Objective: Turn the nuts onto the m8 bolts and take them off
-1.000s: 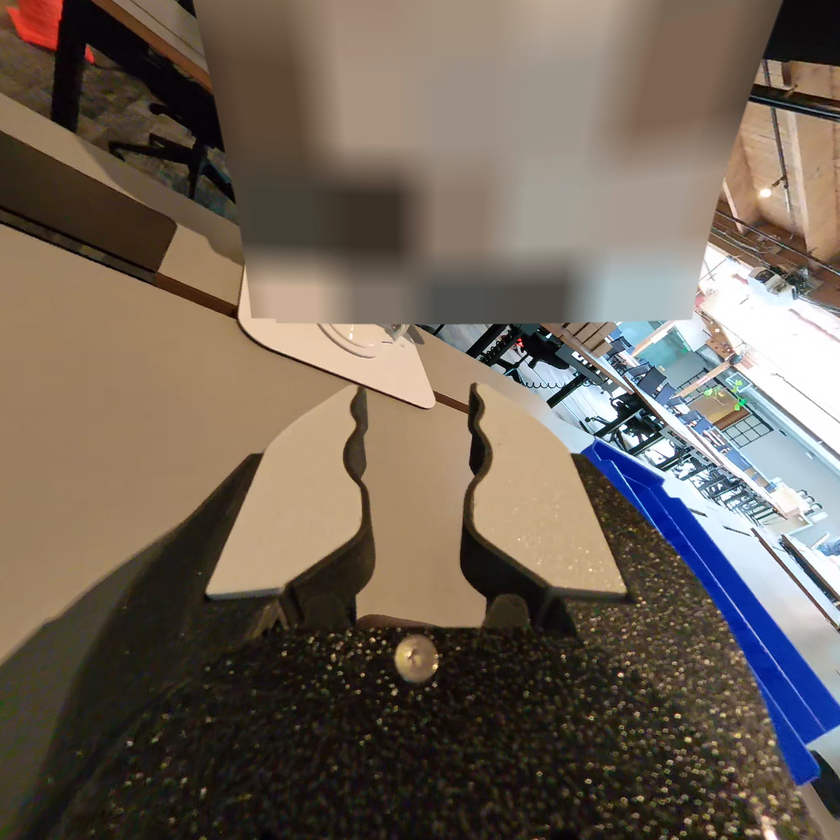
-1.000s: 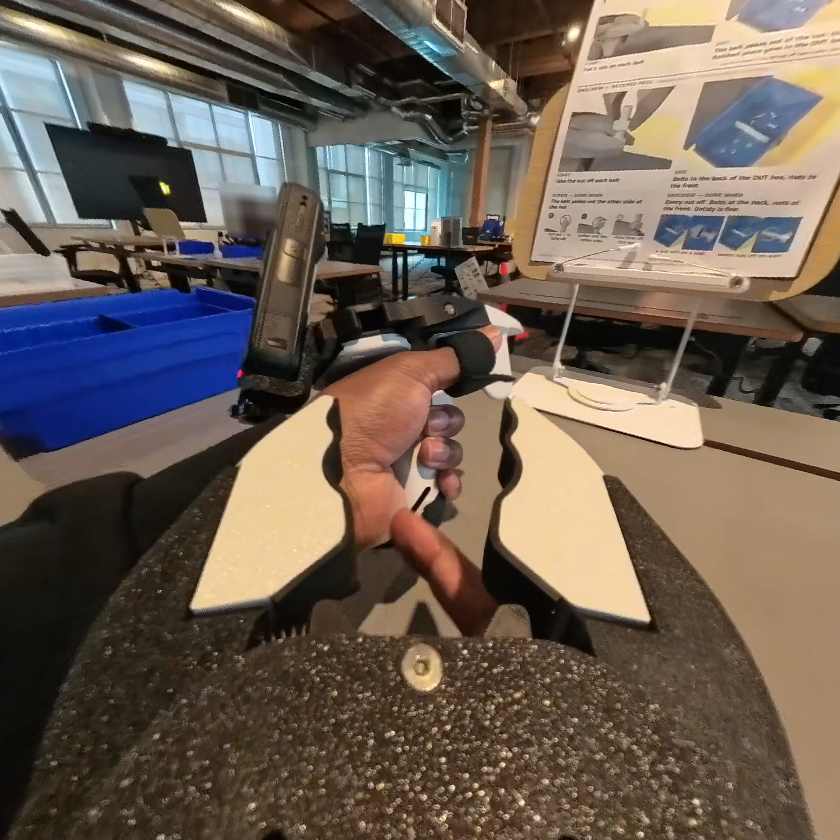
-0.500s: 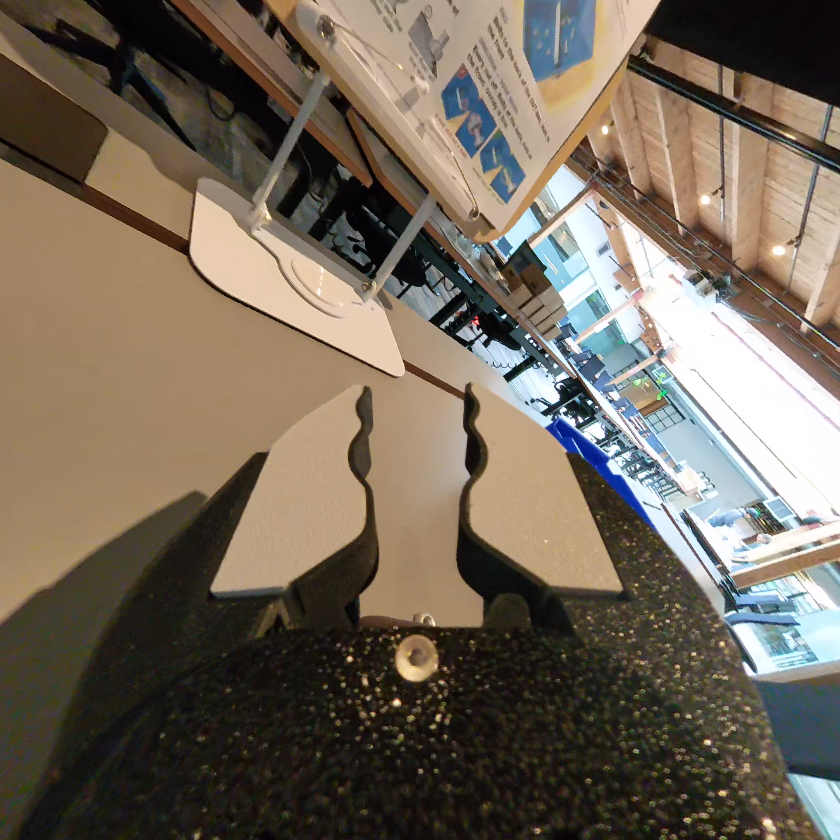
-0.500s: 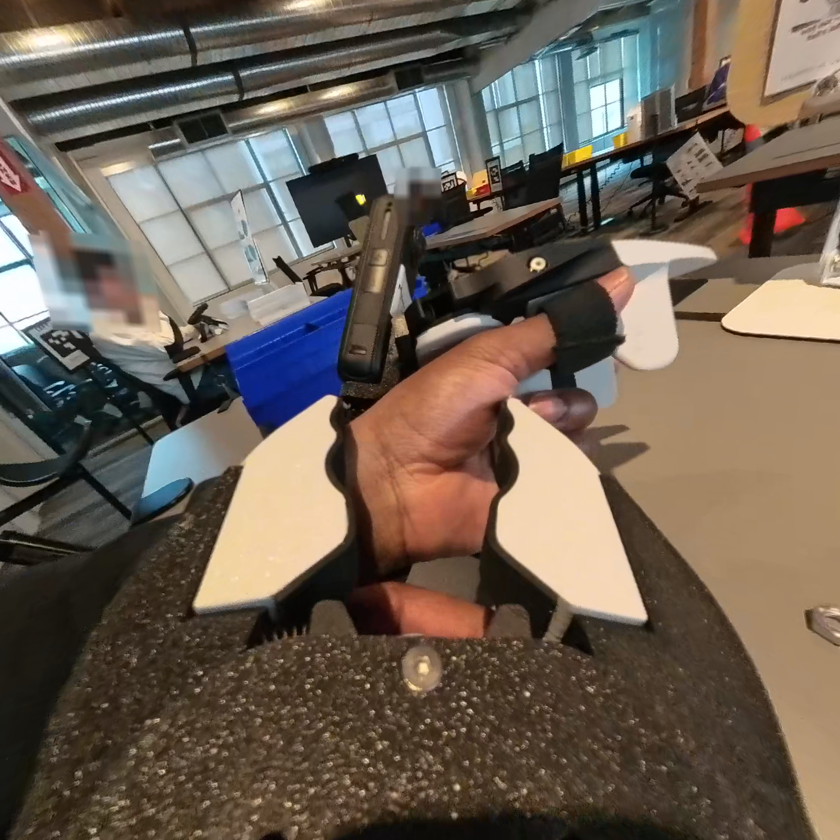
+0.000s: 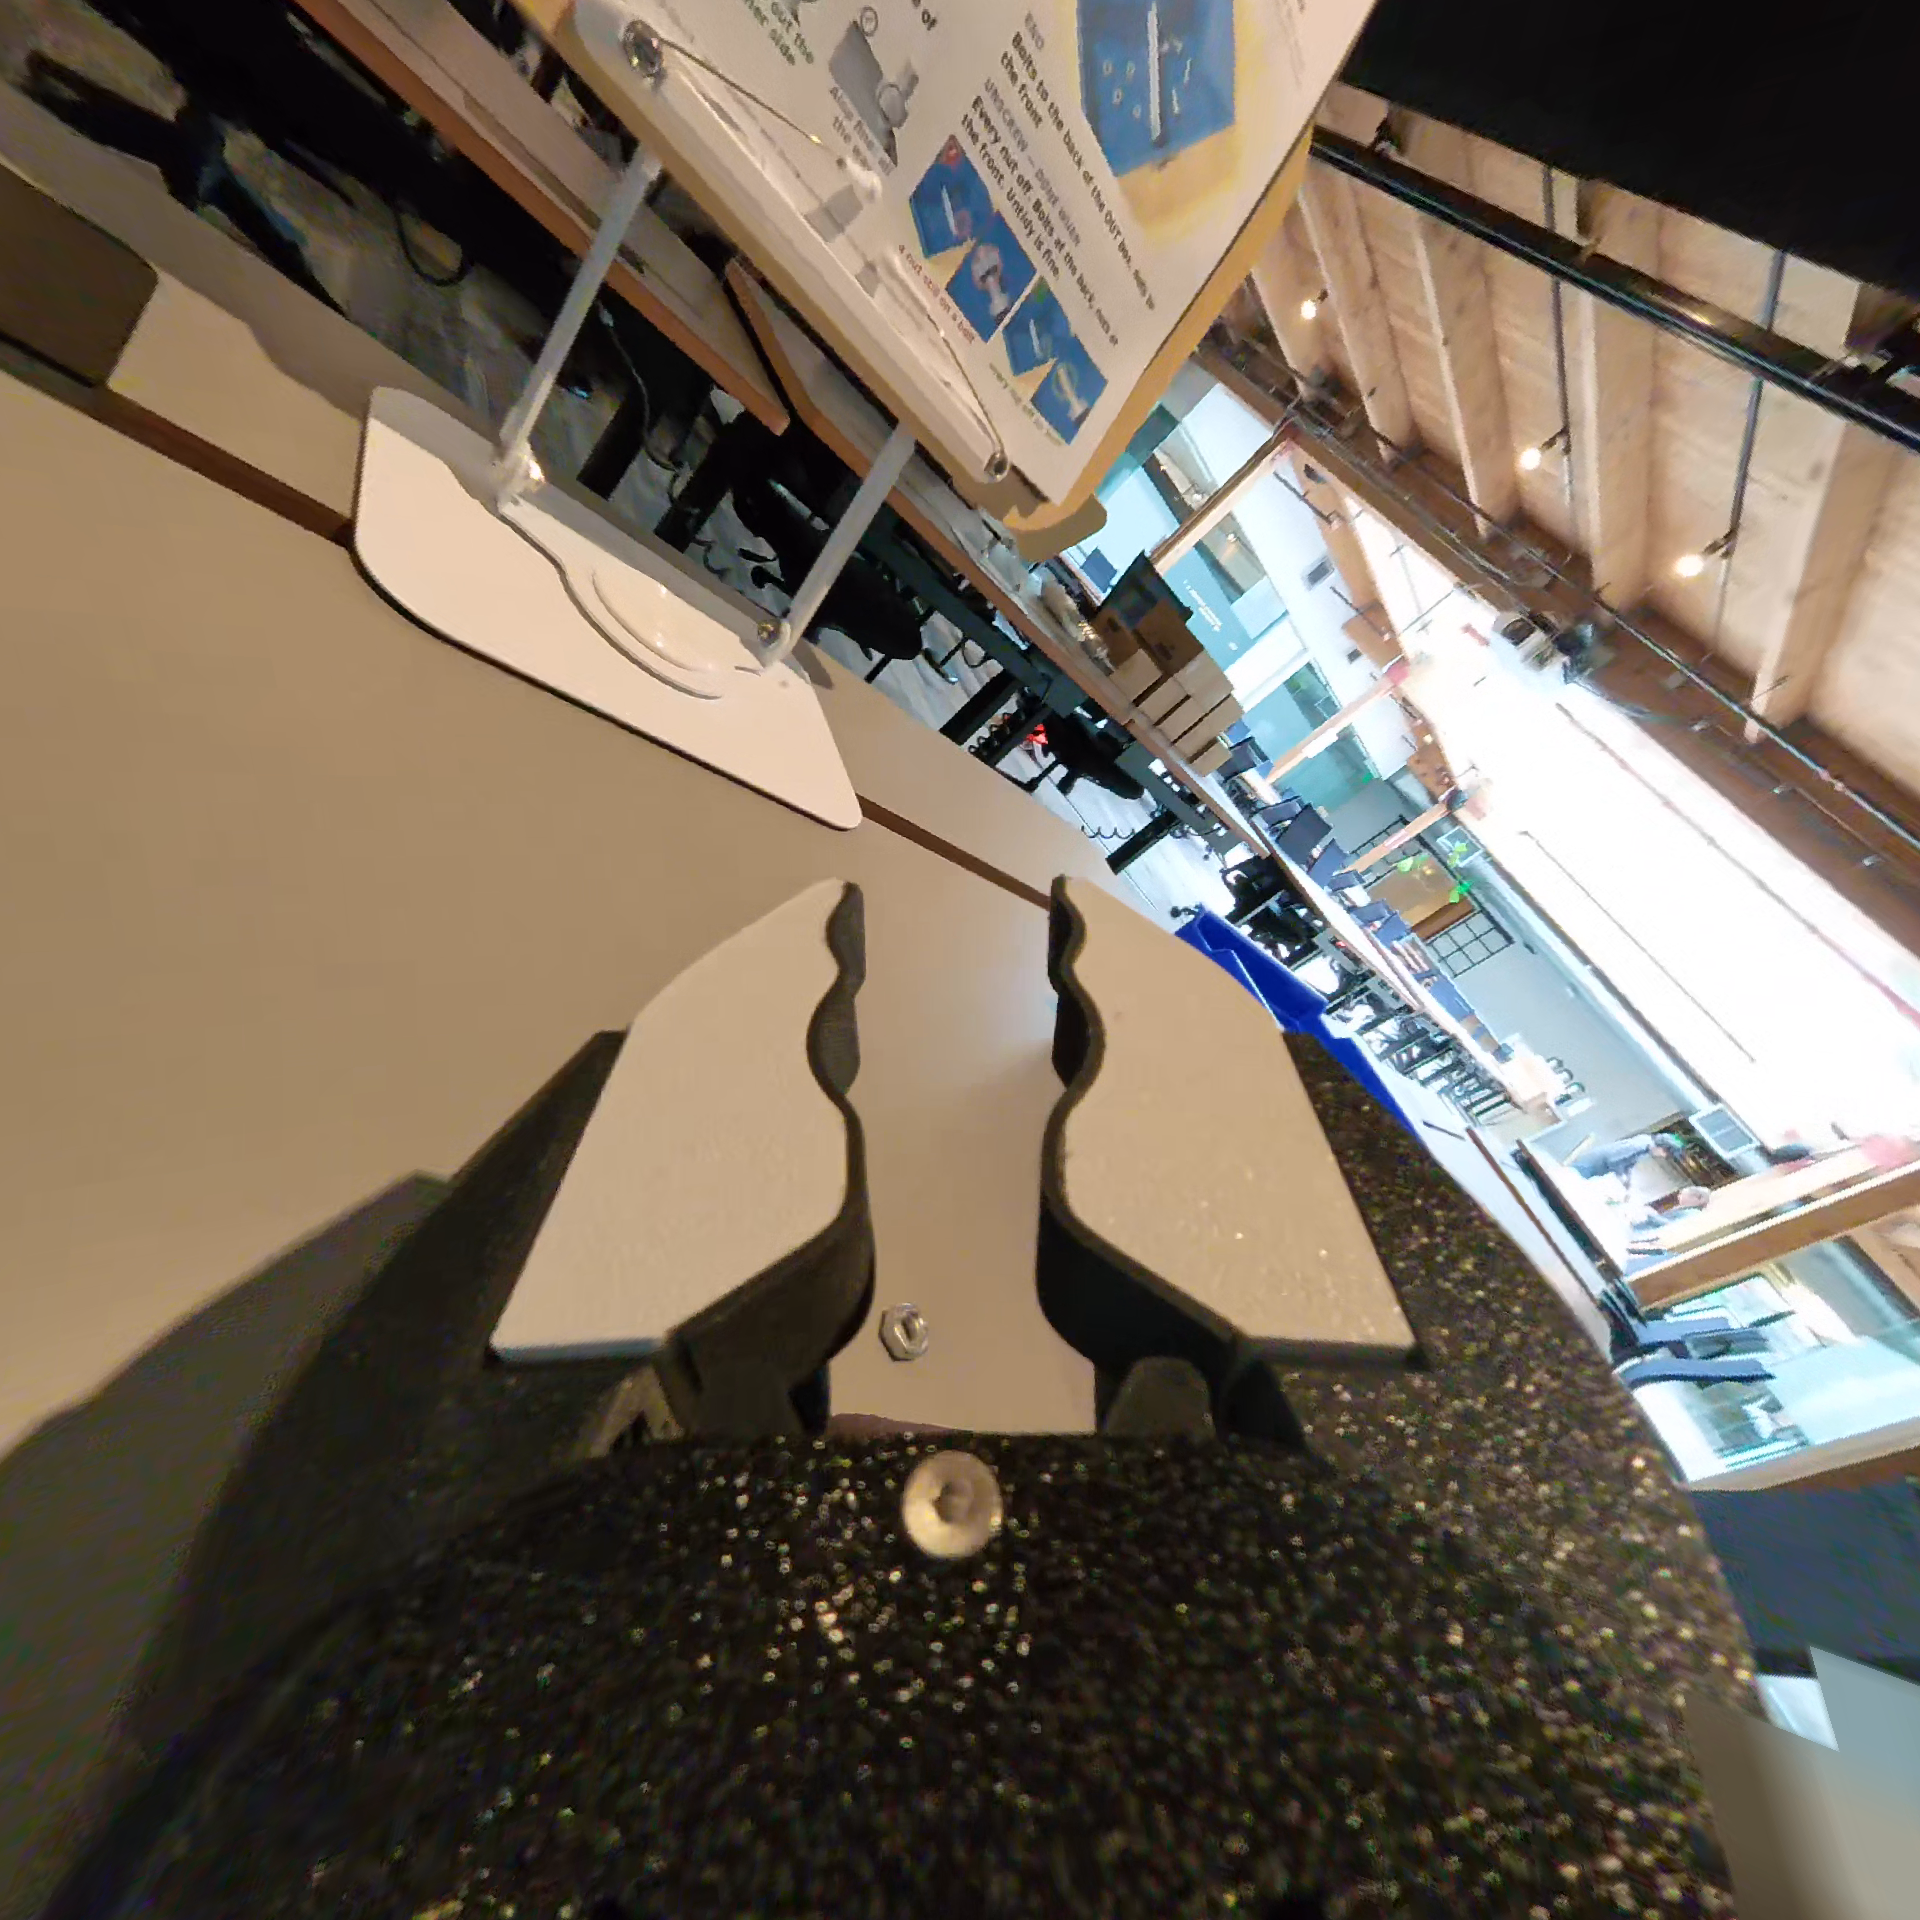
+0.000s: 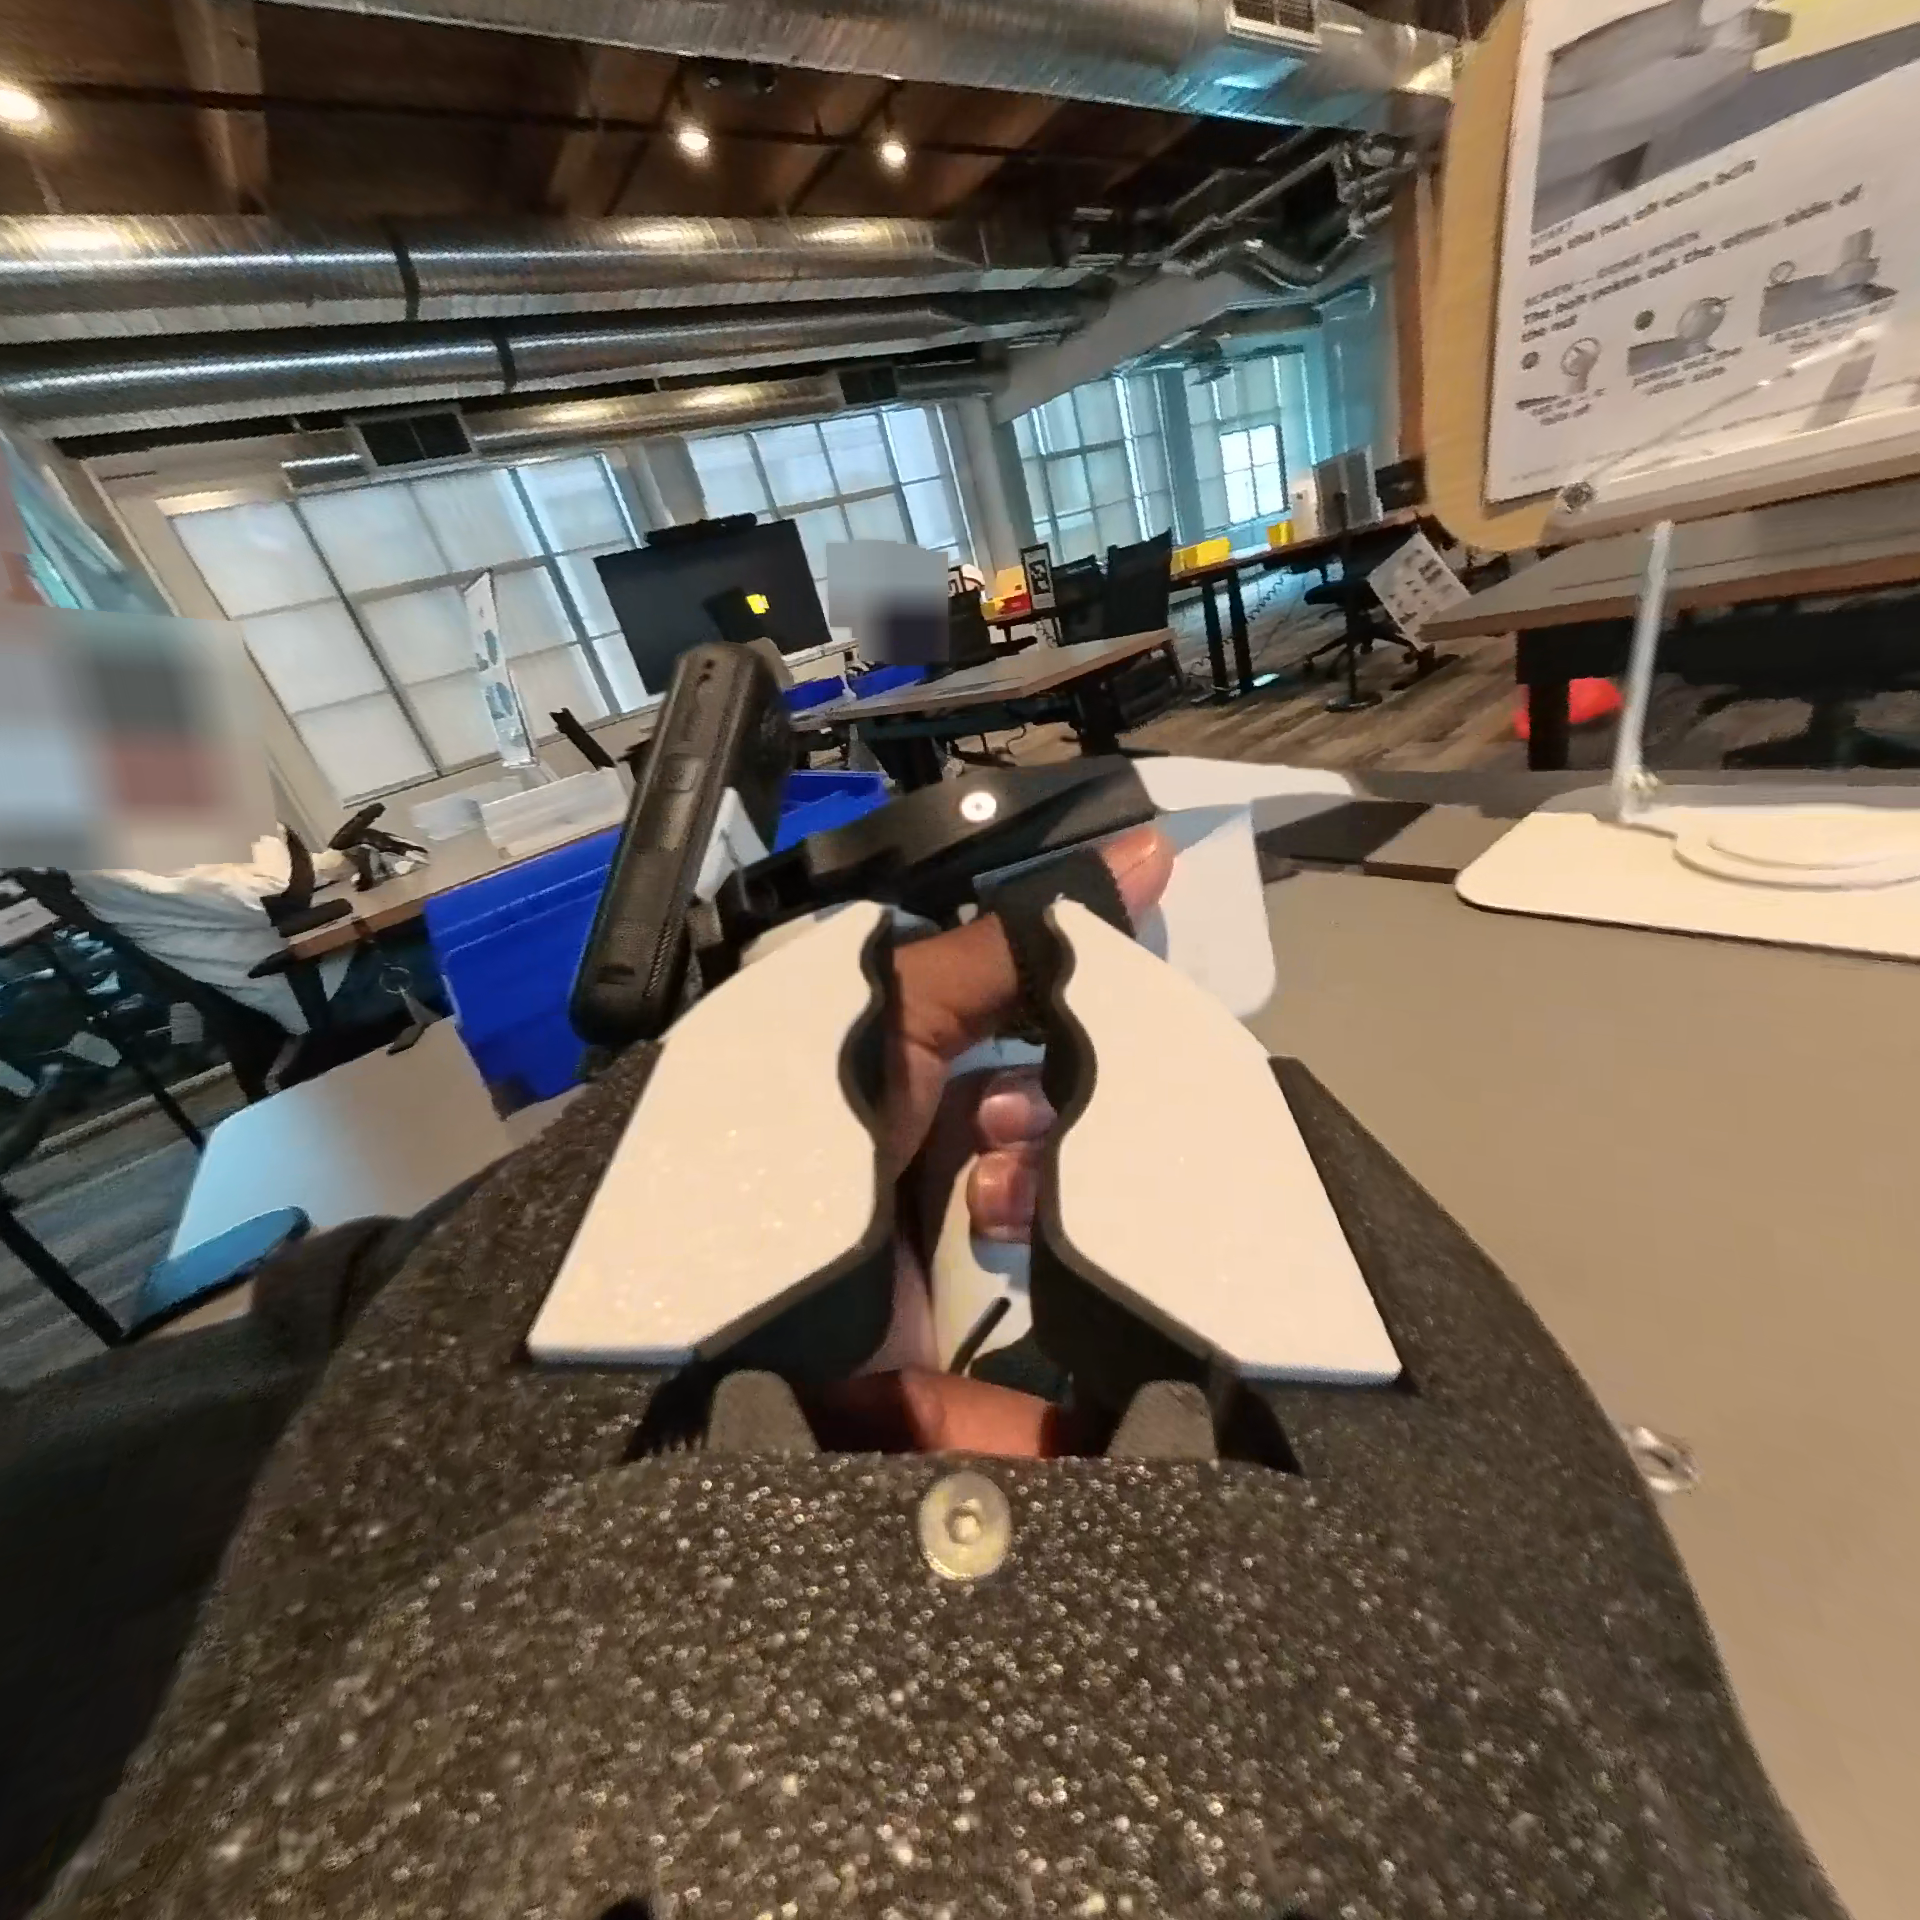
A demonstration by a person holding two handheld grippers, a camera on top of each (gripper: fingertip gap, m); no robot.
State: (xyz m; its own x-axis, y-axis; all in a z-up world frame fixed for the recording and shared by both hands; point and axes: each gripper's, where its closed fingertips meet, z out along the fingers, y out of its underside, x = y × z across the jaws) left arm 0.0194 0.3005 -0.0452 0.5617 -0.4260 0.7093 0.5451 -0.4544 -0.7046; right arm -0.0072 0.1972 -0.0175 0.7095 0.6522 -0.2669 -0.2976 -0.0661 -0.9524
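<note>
In the left wrist view my left gripper (image 5: 954, 894) is open and empty, low over the grey table (image 5: 260, 883). A small silver hex nut (image 5: 902, 1331) lies flat on the table between the bases of its fingers, touching neither. In the right wrist view my right gripper (image 6: 966, 920) has its jaws drawn close with a narrow gap, and nothing is between them. Beyond it a hand (image 6: 935, 1039) holds the left gripper (image 6: 1205, 862), which carries a black device (image 6: 675, 852). Another silver nut (image 6: 1659, 1455) lies on the table at the right. No bolts show.
An instruction board (image 5: 935, 208) stands on a white base (image 5: 582, 623) at the table's far side; it also shows in the right wrist view (image 6: 1704, 260). A blue bin (image 6: 520, 966) sits beyond the left gripper. Other desks and chairs fill the room behind.
My right gripper's jaws have narrowed a lot and its view has swung back toward the board. The left gripper has shifted, bringing the nut into sight between its fingers, which narrowed slightly.
</note>
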